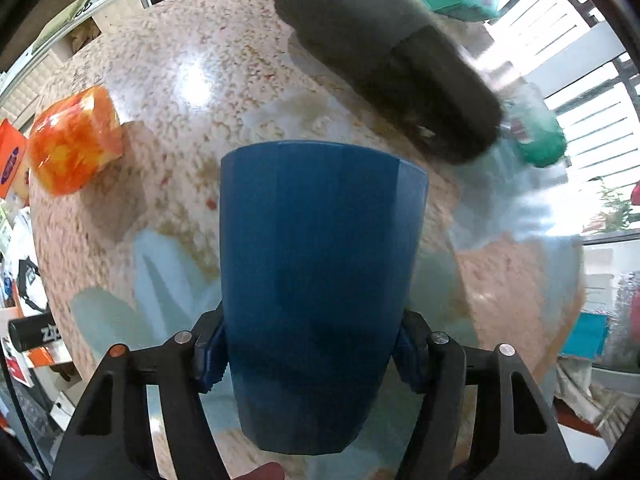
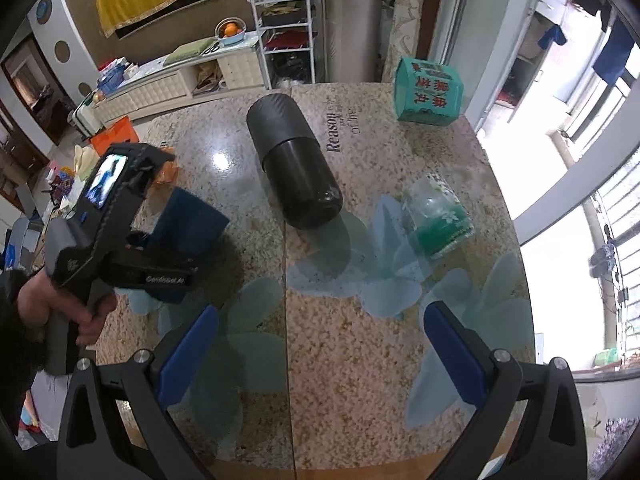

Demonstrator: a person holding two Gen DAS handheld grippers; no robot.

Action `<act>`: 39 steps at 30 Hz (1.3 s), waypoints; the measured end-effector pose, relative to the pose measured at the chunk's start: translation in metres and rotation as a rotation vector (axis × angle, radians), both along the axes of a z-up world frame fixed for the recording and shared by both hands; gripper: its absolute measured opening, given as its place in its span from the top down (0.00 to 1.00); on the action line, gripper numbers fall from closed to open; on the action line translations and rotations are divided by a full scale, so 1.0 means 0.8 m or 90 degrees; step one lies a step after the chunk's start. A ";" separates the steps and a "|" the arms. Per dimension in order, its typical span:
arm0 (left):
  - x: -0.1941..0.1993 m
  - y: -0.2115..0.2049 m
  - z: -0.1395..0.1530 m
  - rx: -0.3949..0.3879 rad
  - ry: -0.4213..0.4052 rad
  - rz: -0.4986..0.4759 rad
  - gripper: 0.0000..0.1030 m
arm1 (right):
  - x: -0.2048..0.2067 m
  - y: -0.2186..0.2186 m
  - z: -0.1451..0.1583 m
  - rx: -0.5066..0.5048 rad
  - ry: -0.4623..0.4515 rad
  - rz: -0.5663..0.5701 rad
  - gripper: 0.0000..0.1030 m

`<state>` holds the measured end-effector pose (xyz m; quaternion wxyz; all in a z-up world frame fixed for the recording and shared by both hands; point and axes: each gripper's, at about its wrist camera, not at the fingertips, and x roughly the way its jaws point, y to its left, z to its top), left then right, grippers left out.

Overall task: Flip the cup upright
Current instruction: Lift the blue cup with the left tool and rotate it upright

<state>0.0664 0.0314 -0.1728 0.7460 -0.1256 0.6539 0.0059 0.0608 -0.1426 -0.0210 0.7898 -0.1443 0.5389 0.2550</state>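
Cup [image 1: 320, 280] first — the blue one sits clamped between the blue pads [image 1: 210, 360] of your left gripper [image 1: 312, 360], its narrow closed base toward the camera and its wide end pointing away, so from the left wrist you see only its outer wall. From the right wrist the same cup [image 2: 188, 224] shows as a dark blue shape held out over the left part of the tabletop [image 2: 360, 344], with your left hand [image 2: 76, 308] wrapped round the grip below; whether the cup touches the stone you cannot tell. Your right gripper [image 2: 320, 344] holds nothing — its jaws stand wide apart above the speckled surface and the pale blue flower pattern. Ahead of it a black cylinder [image 2: 294, 164] lies on its side near the middle of the tabletop. To its right lies a clear packet with a green end [image 2: 438, 216], and a green box with red lettering [image 2: 428, 92] stands at the far edge. In the left wrist view an orange packet [image 1: 74, 144] lies to the left of the cup, well apart from it.
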 end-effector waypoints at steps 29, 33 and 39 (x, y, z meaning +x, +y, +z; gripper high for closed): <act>-0.089 -0.169 0.012 -0.025 0.042 0.188 0.32 | 0.010 -0.088 -0.031 -0.017 0.049 0.077 0.00; -0.089 -0.178 0.003 -0.026 0.049 0.209 0.32 | 0.012 -0.092 -0.037 -0.018 0.060 0.099 0.00; -0.079 -0.175 -0.008 -0.012 0.060 0.229 0.32 | 0.015 -0.094 -0.043 -0.013 0.069 0.116 0.00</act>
